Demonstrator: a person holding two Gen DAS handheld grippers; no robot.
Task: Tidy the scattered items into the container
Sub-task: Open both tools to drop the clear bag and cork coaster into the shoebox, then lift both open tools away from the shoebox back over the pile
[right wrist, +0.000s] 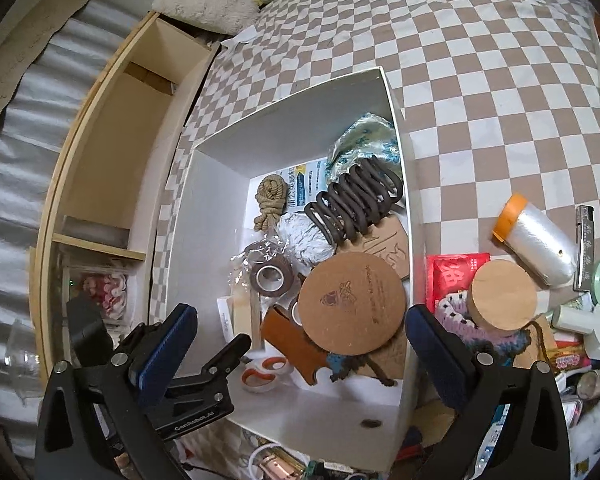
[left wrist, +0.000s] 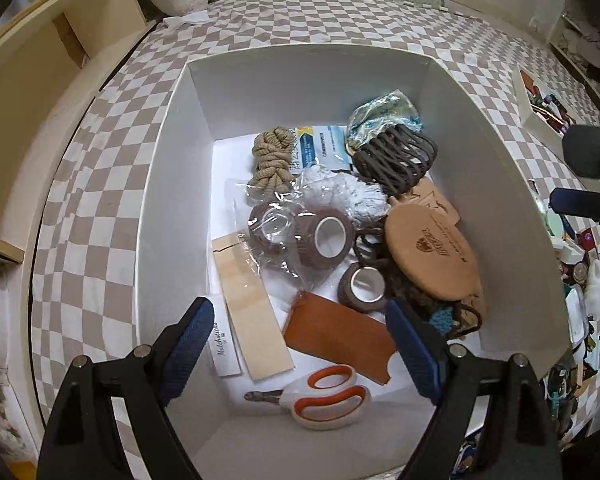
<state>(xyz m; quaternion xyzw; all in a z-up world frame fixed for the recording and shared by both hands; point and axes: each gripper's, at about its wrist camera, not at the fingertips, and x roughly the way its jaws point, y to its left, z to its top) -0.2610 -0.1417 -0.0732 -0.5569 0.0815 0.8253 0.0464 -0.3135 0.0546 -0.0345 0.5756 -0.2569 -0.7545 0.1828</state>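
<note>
The white box (left wrist: 168, 152) sits on a checkered bedspread and holds several items: orange-handled scissors (left wrist: 324, 396), a brown leather piece (left wrist: 336, 336), brown tape rolls (left wrist: 324, 236), a round cork coaster (left wrist: 432, 252), a dark claw clip (left wrist: 396, 156) and a knotted rope (left wrist: 272, 156). My left gripper (left wrist: 298, 320) hangs open above the box's near end, with nothing between its pads. My right gripper (right wrist: 302, 320) is open and empty over the box's (right wrist: 400, 152) near right corner. Scattered to its right lie a cork-lidded jar (right wrist: 504, 296), a red packet (right wrist: 456, 276) and an orange-capped film roll (right wrist: 536, 240).
A wooden shelf unit (right wrist: 112, 168) runs along the bed's left side. A fluffy pillow (right wrist: 208, 0) lies at the head of the bed. A dense pile of small things (right wrist: 580, 344) crowds the right edge, and a white tray (left wrist: 540, 108) of items sits further back.
</note>
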